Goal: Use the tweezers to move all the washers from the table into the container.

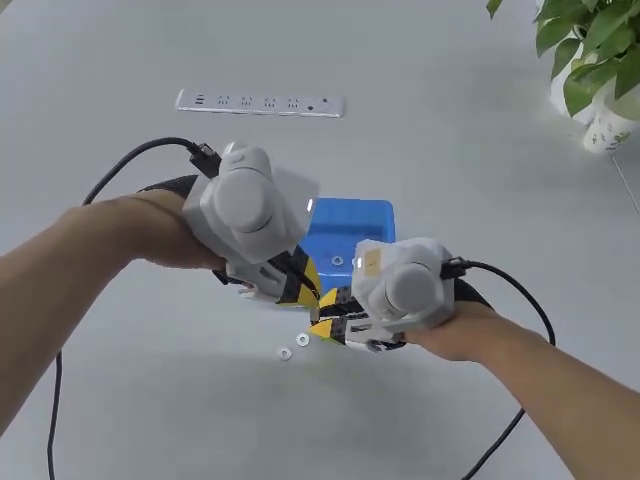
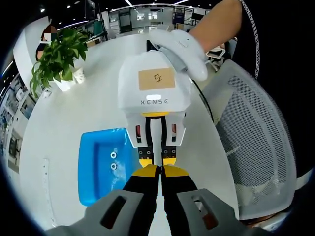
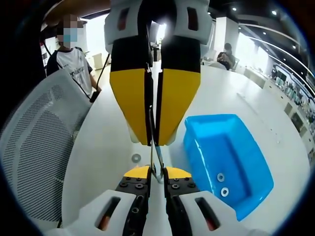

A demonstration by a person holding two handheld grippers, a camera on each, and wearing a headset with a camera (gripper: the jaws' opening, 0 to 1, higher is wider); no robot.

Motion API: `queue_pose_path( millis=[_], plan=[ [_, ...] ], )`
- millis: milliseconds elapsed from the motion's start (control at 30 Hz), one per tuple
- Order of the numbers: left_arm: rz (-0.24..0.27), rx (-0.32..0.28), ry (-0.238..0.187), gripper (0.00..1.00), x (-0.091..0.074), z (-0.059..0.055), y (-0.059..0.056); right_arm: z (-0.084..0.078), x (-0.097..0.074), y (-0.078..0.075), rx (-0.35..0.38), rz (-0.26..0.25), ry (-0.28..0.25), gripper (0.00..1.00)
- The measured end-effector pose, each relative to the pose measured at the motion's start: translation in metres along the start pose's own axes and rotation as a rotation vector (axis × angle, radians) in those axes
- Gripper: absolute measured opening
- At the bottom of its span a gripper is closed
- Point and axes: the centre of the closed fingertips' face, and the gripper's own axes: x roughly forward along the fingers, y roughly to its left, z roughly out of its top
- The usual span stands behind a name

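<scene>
R hand-held gripper (image 3: 156,173), low in head view, meets L hand-held gripper (image 2: 159,172) tip to tip above the worktop (image 1: 450,120). Both have jaws narrow, pinched on the thin metal tweezers (image 3: 155,157) running btwn them. Blue container (image 1: 350,225) sits on worktop just beside the tips w/ two washers (image 3: 220,177) inside, and two loose washers (image 1: 285,353) lie on worktop on the tips' other side, close together.
</scene>
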Motion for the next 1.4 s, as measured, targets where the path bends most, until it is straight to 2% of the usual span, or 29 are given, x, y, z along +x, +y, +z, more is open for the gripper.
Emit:
queue_pose_path(
  millis=[833,1400],
  plan=[
    [-0.007,-0.014,-0.013,0.05,0.0026,0.0012,0.0071,-0.0019,-0.0002,-0.0024,0.019,0.005,0.003,0.12],
    [-0.009,-0.014,-0.003,0.05,0.0033,0.0000,0.0073,-0.0018,0.0003,-0.0030,0.043,0.003,0.000,0.11]
  ],
)
